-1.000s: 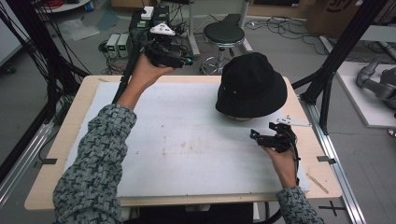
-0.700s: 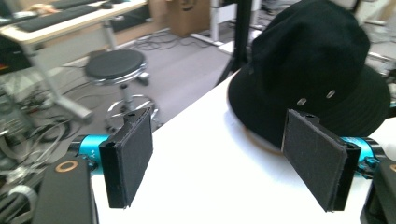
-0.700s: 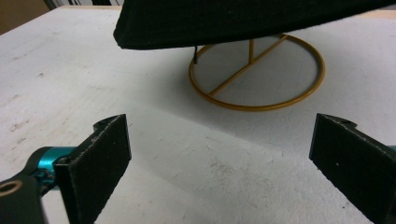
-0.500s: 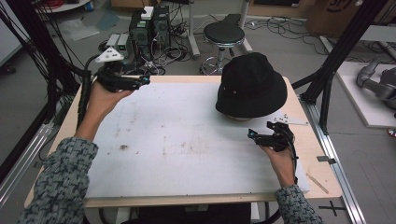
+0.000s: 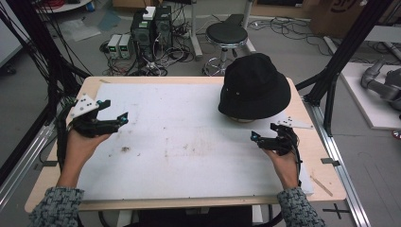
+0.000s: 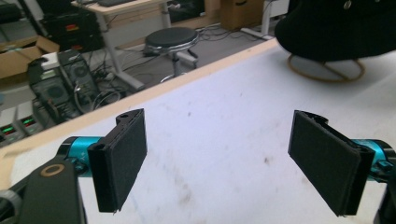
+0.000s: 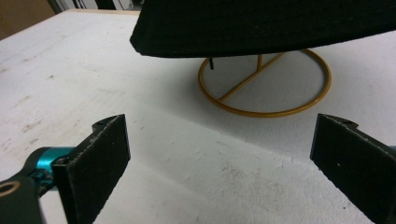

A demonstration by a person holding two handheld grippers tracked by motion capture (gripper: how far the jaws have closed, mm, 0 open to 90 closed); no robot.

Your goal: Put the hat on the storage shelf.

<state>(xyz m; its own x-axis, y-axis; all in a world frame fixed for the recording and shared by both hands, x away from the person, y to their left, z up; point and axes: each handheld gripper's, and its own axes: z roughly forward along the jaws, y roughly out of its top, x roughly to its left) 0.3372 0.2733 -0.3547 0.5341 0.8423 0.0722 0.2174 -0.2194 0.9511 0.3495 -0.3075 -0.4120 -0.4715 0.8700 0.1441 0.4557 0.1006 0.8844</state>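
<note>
Both sets of jaws stand wide and empty — left gripper (image 5: pixel 113 112) just opened, right gripper (image 5: pixel 257 138) near the black hat (image 5: pixel 254 85).

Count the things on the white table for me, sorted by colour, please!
Black: 1, the bucket hat
Gold: 1, the wire stand under the hat
Total: 2

Black bucket hat (image 5: pixel 254 85) atop wire stand (image 7: pixel 264 86)
</note>
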